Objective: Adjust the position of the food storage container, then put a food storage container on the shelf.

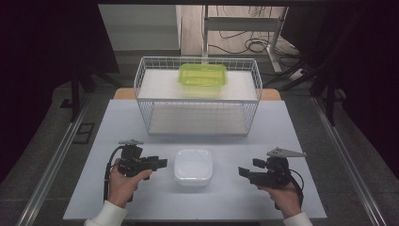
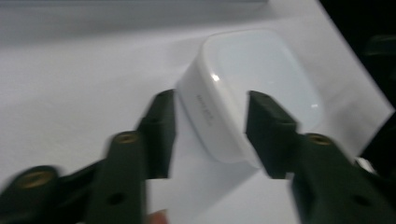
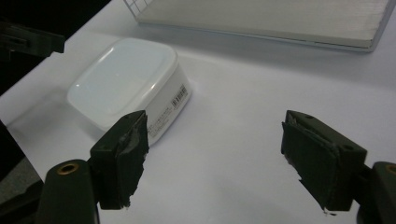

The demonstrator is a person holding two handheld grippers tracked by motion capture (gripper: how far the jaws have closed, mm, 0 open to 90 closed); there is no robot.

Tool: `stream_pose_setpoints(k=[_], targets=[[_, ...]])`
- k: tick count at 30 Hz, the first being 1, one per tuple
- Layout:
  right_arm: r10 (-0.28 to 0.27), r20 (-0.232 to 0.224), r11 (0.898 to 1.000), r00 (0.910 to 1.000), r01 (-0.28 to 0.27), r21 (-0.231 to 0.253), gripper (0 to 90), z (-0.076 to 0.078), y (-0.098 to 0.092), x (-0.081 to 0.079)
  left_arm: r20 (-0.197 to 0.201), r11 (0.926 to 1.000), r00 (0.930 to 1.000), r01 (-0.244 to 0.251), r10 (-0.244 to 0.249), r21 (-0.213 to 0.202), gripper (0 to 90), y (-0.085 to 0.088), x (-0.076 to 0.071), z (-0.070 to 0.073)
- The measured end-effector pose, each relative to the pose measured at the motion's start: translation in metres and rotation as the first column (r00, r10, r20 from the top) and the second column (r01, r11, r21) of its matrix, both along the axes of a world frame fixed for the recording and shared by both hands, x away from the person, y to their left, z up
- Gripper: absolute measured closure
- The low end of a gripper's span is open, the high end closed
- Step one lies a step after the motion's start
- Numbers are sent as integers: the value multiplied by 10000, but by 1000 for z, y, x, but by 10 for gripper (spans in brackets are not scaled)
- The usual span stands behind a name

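A white lidded container [image 1: 193,165] sits on the pale table [image 1: 127,117], near its front and between my two grippers. My left gripper [image 1: 162,163] is just left of it, pointing right at its side, jaws open and holding nothing. Seen from the left gripper view, the container [image 2: 252,88] lies just beyond the left gripper [image 2: 212,100], blurred. My right gripper [image 1: 242,172] is a short way right of the container and points left at it, jaws wide open and empty. In the right gripper view the container [image 3: 123,79] sits ahead of the right gripper [image 3: 217,126].
A white wire rack [image 1: 197,94] with two shelves stands at the back of the table. A green lidded container [image 1: 202,75] rests on its top shelf. The rack's lower shelf [image 3: 261,16] is in the right gripper view. Dark floor and cables lie beyond.
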State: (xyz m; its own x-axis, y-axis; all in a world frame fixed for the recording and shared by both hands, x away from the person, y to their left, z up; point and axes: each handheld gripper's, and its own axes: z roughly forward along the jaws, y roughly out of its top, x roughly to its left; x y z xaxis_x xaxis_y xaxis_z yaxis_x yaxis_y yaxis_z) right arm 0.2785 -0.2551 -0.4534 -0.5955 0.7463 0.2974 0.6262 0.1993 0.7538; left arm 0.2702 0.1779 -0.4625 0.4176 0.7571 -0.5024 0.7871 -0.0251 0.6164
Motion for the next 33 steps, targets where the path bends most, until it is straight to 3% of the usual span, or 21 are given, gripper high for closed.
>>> stream_pose_setpoints(k=[4,10,11,14,21,33], targets=[[-51,-40,9994,10000,53,347,220,0,-3,1,245,9999,9997,79,-82,126,350,2,-3,6],[-333,-228,9950,9992,353,939,224,2,-7,2,499,9995,9985,225,-235,205,302,7,-6,7],[-201,-429,9927,9989,251,1180,224,2,-6,2,437,9995,9986,287,-293,149,299,8,-4,6],[-84,-547,9930,9985,148,1173,224,3,-2,2,230,9996,9993,287,-287,-25,289,10,-2,4],[334,-371,9906,9988,-282,1340,248,5,18,11,-174,9993,9995,269,-274,-254,269,5,4,0],[489,-846,9840,9952,-335,1751,315,5,48,31,-680,9973,9970,332,-377,-661,296,-1,18,-9]])
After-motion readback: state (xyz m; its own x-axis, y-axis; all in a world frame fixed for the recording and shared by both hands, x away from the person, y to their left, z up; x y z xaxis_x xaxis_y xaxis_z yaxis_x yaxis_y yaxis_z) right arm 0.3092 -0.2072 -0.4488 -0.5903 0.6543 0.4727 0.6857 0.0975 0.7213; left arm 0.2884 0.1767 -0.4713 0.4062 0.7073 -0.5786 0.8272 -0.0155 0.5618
